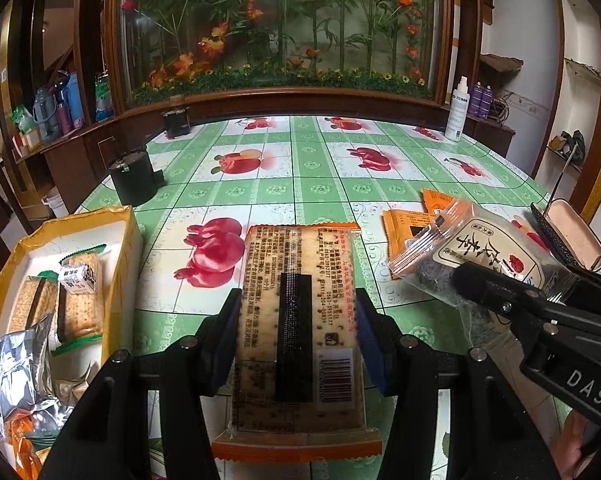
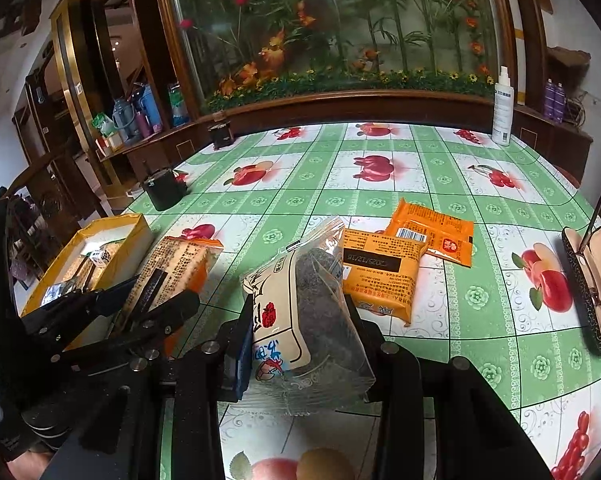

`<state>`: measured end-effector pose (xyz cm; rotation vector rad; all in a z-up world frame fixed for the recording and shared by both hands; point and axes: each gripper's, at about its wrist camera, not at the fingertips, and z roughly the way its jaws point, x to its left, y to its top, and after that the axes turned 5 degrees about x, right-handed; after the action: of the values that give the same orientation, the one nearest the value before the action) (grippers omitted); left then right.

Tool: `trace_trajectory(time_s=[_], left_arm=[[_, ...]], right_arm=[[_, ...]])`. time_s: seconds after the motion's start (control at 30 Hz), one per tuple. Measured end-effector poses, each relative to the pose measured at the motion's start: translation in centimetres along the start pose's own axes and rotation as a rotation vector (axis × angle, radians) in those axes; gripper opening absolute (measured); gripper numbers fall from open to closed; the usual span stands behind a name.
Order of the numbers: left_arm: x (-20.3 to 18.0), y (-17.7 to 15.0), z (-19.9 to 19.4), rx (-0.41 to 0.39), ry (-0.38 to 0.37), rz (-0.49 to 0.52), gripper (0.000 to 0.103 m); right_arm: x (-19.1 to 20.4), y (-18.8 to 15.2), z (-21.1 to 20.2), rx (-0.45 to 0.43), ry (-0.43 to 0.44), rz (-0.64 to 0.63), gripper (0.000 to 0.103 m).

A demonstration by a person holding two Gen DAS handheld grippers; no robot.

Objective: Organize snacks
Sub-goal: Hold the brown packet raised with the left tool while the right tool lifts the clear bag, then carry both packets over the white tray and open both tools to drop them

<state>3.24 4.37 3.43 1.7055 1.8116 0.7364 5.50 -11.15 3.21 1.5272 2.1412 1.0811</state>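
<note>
Here, in the left wrist view, the left gripper (image 1: 296, 336) clamps a cracker pack (image 1: 298, 332) above the table (image 1: 300, 188), with the box (image 1: 128, 236) near left. Swing it left and lower it flat before letting go. In the right wrist view, the right gripper (image 2: 300, 344) grips a dark cake (image 2: 320, 320); two orange packs (image 2: 412, 256) lie beyond. Keep it clear of the left gripper.
</note>
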Motion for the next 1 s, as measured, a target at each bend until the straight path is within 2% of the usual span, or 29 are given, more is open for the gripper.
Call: trace_trajectory(time_s=[0.6, 0.8, 1.0], left_arm=[[-0.1, -0.1, -1.4, -0.057, 0.02, 0.002, 0.052], [0.9, -0.1, -3.8, -0.071, -0.039, -0.046, 0.053], [4.3, 0.0, -7.3, -0.071, -0.106, -0.113, 0.053]], right_arm=[[-0.4, 0.2, -0.9, -0.04, 0.017, 0.03, 0.041], [-0.5, -0.2, -2.0, -0.053, 0.052, 0.097, 0.042], [2.2, -0.4, -2.8, -0.061, 0.099, 0.067, 0.042]])
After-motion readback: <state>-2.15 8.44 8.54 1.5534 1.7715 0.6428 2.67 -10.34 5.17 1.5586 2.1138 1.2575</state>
